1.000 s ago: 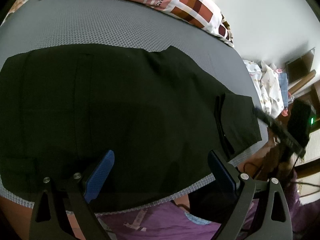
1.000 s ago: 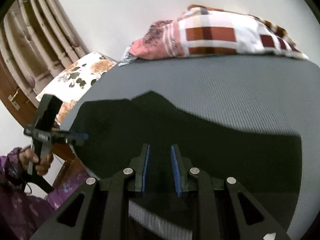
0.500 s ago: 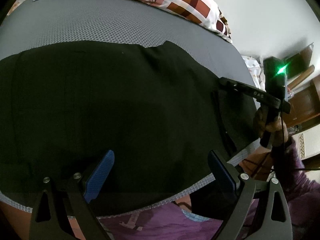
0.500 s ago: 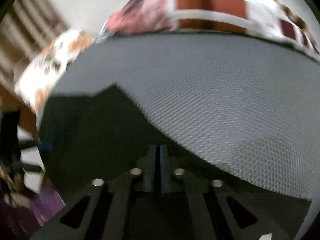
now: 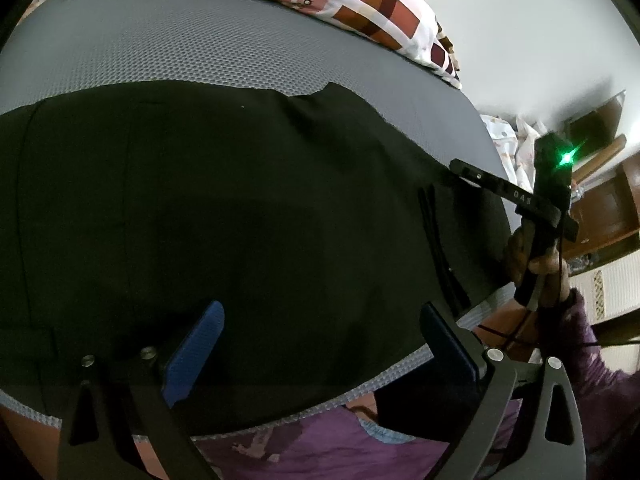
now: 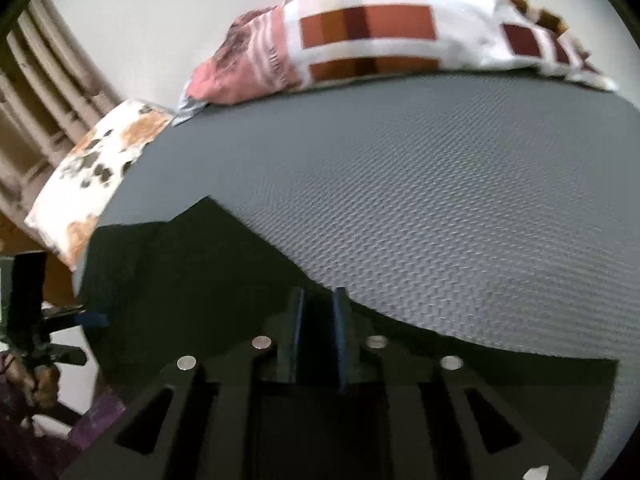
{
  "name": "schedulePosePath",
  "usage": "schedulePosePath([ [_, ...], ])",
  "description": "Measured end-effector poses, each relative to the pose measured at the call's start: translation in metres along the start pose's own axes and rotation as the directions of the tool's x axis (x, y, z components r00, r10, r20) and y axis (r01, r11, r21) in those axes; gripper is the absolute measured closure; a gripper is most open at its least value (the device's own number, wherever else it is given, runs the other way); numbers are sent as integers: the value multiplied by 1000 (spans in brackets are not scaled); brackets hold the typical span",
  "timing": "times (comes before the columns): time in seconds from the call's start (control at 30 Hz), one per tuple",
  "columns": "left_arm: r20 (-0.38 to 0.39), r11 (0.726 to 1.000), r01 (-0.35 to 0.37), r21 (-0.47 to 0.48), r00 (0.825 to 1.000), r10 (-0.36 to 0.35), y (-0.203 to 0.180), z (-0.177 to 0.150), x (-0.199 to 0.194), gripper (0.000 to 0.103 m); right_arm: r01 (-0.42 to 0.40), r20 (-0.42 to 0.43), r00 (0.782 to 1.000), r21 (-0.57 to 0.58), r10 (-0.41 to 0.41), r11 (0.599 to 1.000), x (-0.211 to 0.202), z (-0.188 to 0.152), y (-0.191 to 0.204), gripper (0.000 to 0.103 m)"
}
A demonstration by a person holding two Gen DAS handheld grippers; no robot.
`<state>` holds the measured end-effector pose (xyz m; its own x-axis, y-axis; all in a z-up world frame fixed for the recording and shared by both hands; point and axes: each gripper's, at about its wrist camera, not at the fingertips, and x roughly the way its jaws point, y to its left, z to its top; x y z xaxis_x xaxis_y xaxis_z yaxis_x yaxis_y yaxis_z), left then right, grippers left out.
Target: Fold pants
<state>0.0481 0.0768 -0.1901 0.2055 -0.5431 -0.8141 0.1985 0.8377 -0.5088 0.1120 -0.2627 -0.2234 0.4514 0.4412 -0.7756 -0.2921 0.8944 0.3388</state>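
Black pants (image 5: 240,208) lie spread flat across a grey mesh mattress (image 5: 200,40). My left gripper (image 5: 320,312) hovers open and wide over their near edge, with nothing between its blue pads (image 5: 192,356). My right gripper (image 6: 319,294) rests low at the far edge of the pants (image 6: 192,272), where black cloth meets the mattress (image 6: 440,200). Its jaws are opening, a narrow gap shows between them, and I see no cloth pinched there. From the left wrist view the right gripper (image 5: 458,167) touches the pants' far right edge, held by a hand (image 5: 532,248).
A patchwork pillow (image 5: 360,4) lies along the far side of the mattress, and a floral pillow (image 6: 92,168) sits at its left end. Purple clothing of the person (image 5: 320,440) is below the near edge. Wooden furniture (image 5: 600,208) and a pale cloth pile (image 5: 516,144) stand to the right.
The right gripper moved from the pants' near right corner up to their far edge and sank lower. Its jaws shut fully, then parted slightly. The left gripper stayed still.
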Motion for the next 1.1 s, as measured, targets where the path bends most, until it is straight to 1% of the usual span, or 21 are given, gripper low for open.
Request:
schedulePosePath([
  [0.1, 11, 1000, 10, -16, 1000, -9, 1, 1, -4, 5, 12, 25, 1000, 11, -13, 1000, -10, -4, 4, 80],
  [0.17, 48, 1000, -9, -10, 999, 10, 1, 3, -14, 5, -29, 62, 998, 33, 26, 999, -22, -7, 4, 79],
  [0.2, 70, 1000, -15, -7, 997, 15, 0, 4, -20, 5, -34, 52, 998, 30, 33, 999, -22, -8, 6, 76],
  [0.27, 121, 1000, -22, -4, 992, 22, 0, 6, -36, 5, 41, -29, 999, -13, -42, 999, -7, -11, 12, 72],
  [0.3, 139, 1000, -31, -3, 990, 31, 1, 7, -43, 5, 71, -51, 996, -34, -72, 997, 2, -10, 15, 73],
  [0.33, 153, 999, -44, -2, 987, 44, 3, 8, -50, 5, 81, -51, 995, -35, -83, 996, 4, -10, 16, 73],
  [0.4, 182, 996, -90, -1, 979, 89, 12, 8, -69, 5, 85, 0, 996, -13, -85, 996, -9, -6, 21, 71],
  [0.5, 238, 987, -160, 1, 959, 155, 41, 6, -99, 5, 3, 143, 990, 15, -5, 1000, -43, -6, 38, 68],
  [0.53, 239, 987, -164, -4, 958, 160, 54, 6, -106, 5, -13, 156, 988, 17, 11, 1000, -47, -8, 42, 67],
  [0.6, 218, 989, -147, -9, 965, 146, 79, 7, -112, 5, -42, 167, 985, 5, 40, 999, -50, -16, 58, 51],
  [0.67, 204, 987, -158, -19, 966, 159, 107, 9, -116, 5, -61, 142, 988, -2, 61, 998, -44, -29, 72, 49],
  [0.73, 193, 992, -112, -54, 974, 120, 131, 8, -121, 5, -78, 111, 991, -2, 78, 997, -35, -36, 80, 49],
  [0.8, 189, 993, -5, -114, 982, 27, 154, 8, -120, 5, -100, 76, 992, 8, 99, 995, -28, -46, 88, 49],
  [0.83, 185, 992, 19, -122, 983, 4, 158, 8, -119, 5, -110, 66, 992, 14, 109, 994, -25, -48, 89, 49],
  [0.9, 151, 991, 15, -136, 988, 5, 167, 10, -111, 5, -129, 32, 991, 25, 129, 991, -17, -52, 94, 49],
  [0.93, 130, 988, 33, -151, 991, -13, 172, 10, -105, 5, -128, 24, 992, 26, 128, 991, -15, -54, 96, 49],
  [0.97, 115, 982, 79, -169, 992, -59, 177, 10, -99, 5, -124, 13, 992, 25, 124, 992, -13, -54, 99, 49],
  [1.0, 93, 969, 148, -197, 987, -132, 181, 9, -91, 5, -123, 9, 992, 23, 123, 992, -12, -55, 101, 49],
  [1.03, 71, 962, 175, -211, 984, -164, 183, 9, -83, 5, -121, 5, 993, 21, 121, 992, -12, -55, 103, 49],
  [1.07, 79, 966, 182, -182, 982, -170, 179, 9, -81, 5, -119, 3, 993, 18, 119, 993, -12, -54, 106, 46],
  [1.1, 59, 973, 174, -154, 984, -167, 176, 11, -80, 5, -118, 3, 993, 17, 118, 993, -12, -55, 106, 44],
])
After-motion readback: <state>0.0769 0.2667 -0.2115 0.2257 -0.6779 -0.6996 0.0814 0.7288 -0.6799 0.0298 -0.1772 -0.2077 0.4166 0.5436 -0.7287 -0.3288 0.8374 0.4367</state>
